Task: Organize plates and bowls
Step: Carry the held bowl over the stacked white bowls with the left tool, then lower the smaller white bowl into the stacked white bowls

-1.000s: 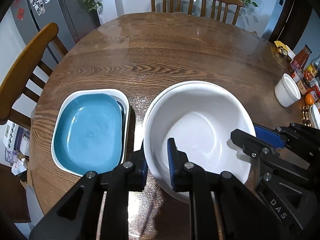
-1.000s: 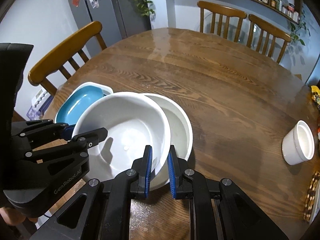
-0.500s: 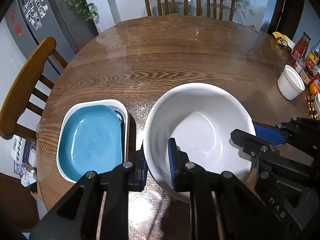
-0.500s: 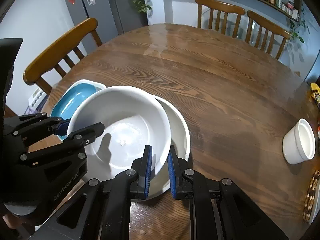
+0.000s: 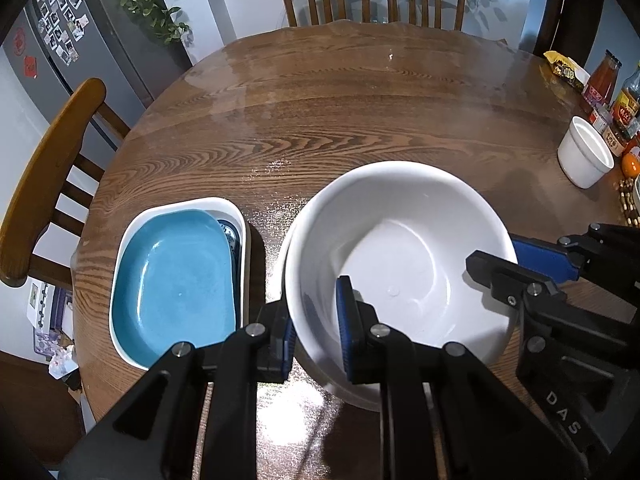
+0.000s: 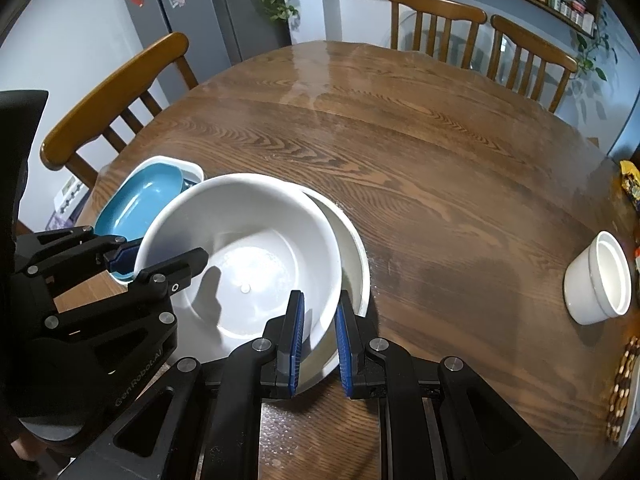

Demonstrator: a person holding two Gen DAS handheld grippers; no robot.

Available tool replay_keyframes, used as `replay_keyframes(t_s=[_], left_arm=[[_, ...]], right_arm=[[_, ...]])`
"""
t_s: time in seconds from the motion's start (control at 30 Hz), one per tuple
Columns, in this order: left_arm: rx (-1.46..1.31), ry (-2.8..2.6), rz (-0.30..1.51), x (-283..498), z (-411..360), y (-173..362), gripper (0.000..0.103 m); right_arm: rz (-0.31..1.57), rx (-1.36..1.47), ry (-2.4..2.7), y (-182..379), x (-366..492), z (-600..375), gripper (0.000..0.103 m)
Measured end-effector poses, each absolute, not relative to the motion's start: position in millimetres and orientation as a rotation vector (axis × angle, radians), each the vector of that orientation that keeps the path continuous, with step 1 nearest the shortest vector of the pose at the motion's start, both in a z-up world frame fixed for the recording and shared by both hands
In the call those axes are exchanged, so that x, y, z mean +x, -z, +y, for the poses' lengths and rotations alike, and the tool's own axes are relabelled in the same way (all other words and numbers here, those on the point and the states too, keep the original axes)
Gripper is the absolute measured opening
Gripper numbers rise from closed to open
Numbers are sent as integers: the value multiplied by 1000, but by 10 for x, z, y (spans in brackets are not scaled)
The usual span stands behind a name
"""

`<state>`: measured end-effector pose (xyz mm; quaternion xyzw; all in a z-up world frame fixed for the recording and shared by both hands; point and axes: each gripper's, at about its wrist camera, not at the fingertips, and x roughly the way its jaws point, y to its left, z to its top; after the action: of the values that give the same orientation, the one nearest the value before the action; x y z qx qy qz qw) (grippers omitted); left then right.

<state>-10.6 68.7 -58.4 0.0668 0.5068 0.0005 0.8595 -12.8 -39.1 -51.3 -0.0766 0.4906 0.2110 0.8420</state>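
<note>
Both grippers hold a large white bowl [image 5: 400, 264] by its rim. My left gripper [image 5: 316, 332] is shut on the bowl's near left wall, one blue pad inside and one outside. My right gripper [image 6: 319, 340] is shut on the near right wall of this bowl [image 6: 248, 248] in the same way. A second white bowl [image 6: 354, 256] sits on the table under it, its rim showing on the right. To the left, a blue dish [image 5: 176, 280] lies inside a white rectangular dish [image 5: 240, 216].
The round wooden table [image 5: 340, 100] has wooden chairs at its far side and left. A small white cup [image 5: 584, 156] stands at the right, near bottles and jars [image 5: 616, 96] by the table's edge. A grey fridge [image 6: 188, 12] stands behind.
The held bowl has shifted slightly over the lower bowl, whose far rim is now covered in the left wrist view. Both grips are unchanged.
</note>
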Motion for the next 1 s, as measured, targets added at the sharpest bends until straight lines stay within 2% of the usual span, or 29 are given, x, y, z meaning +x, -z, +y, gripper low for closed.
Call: replay_keyframes(t_s=[1.0], left_arm=[[162,-4,1070,-68,655,616,19]], right_arm=[[1038,-171,-428,547,-106,-385,17]])
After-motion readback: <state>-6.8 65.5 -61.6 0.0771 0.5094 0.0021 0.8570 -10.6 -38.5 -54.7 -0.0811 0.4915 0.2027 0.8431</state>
